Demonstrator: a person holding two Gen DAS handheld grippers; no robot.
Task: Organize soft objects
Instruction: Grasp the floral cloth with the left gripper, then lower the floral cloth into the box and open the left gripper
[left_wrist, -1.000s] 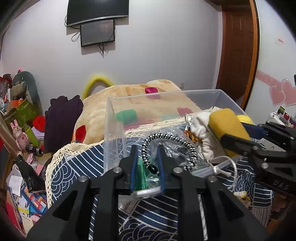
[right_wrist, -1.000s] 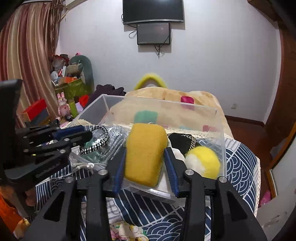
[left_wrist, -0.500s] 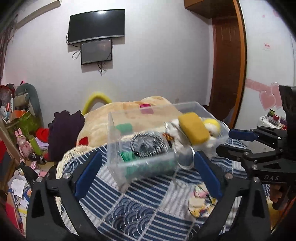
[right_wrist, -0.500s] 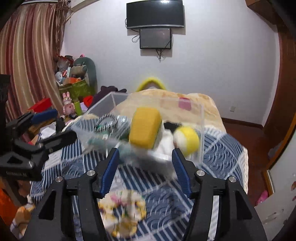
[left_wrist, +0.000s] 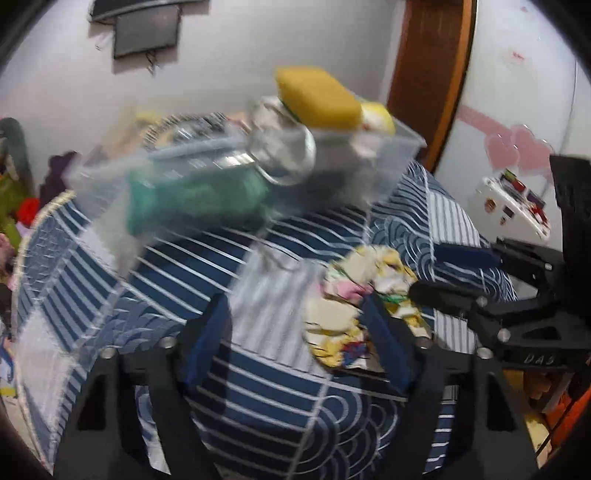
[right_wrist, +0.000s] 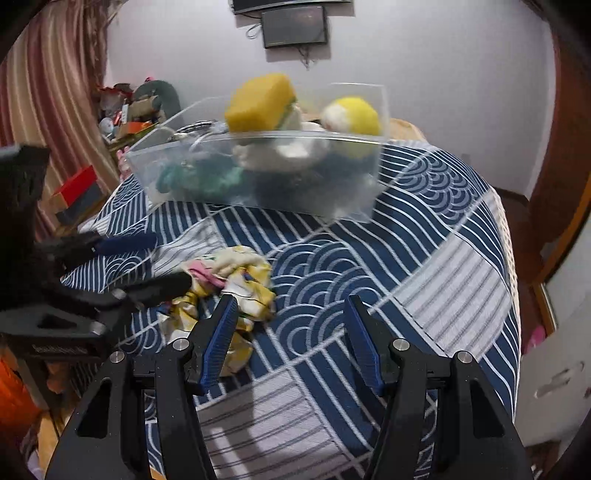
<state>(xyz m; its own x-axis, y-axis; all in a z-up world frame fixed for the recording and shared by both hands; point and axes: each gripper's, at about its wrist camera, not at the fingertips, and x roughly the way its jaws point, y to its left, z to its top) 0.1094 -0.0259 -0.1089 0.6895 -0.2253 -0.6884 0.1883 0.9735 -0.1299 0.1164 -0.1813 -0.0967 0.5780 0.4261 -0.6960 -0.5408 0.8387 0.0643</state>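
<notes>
Crumpled floral cloth (right_wrist: 225, 284) is lying on the bed (right_wrist: 424, 236) at ten o'clock of our spread, empty right claw (right_wrist: 290, 339), our left claw (left_wrist: 299, 343) hanging equally spread, and we are risking snagging the bedcover beneath while pinching.

Clear glossy plastic bin (right_wrist: 343, 205), porous yellow sponge (right_wrist: 260, 101), patterned woven bedcover (right_wrist: 424, 229), crumpled printed cloth (right_wrist: 236, 275)

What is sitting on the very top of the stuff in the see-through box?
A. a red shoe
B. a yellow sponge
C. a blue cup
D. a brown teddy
B: a yellow sponge sits on top of the pile in the clear plastic box, beside a yellow ball.
</notes>
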